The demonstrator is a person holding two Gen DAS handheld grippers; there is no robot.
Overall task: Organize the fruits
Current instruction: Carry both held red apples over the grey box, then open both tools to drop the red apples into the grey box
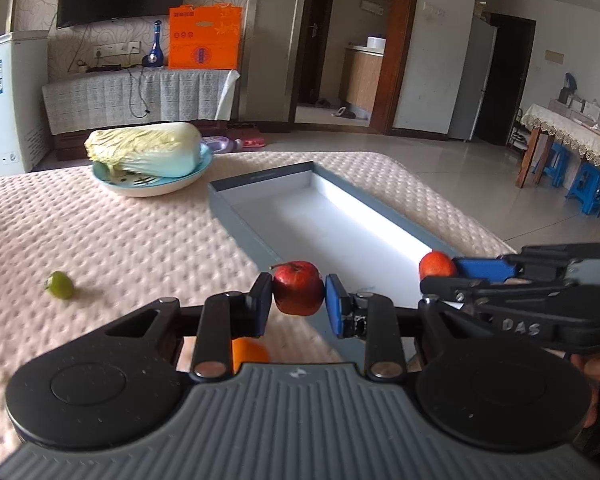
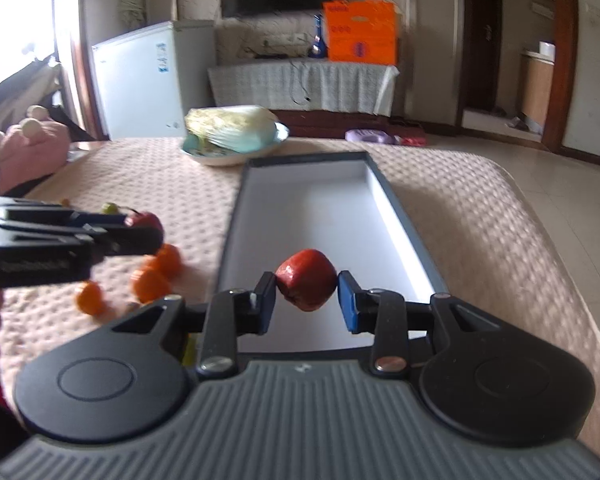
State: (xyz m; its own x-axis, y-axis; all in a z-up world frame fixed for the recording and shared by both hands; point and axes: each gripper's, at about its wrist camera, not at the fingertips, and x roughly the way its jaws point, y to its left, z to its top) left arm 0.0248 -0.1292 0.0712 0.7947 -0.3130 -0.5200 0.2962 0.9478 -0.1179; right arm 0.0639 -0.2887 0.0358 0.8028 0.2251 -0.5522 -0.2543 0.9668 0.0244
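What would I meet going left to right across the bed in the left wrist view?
Green fruit → cabbage in its bowl → red apple held by the left hand-held gripper → grey box → second red apple in the right hand-held gripper.

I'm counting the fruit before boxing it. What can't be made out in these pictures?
- Left wrist view: an orange fruit mostly hidden behind the left gripper.
- Right wrist view: loose oranges blurred; the left gripper's body covers part of the pile, so no sure count.
- Right wrist view: green fruit too small and blurred to identify.
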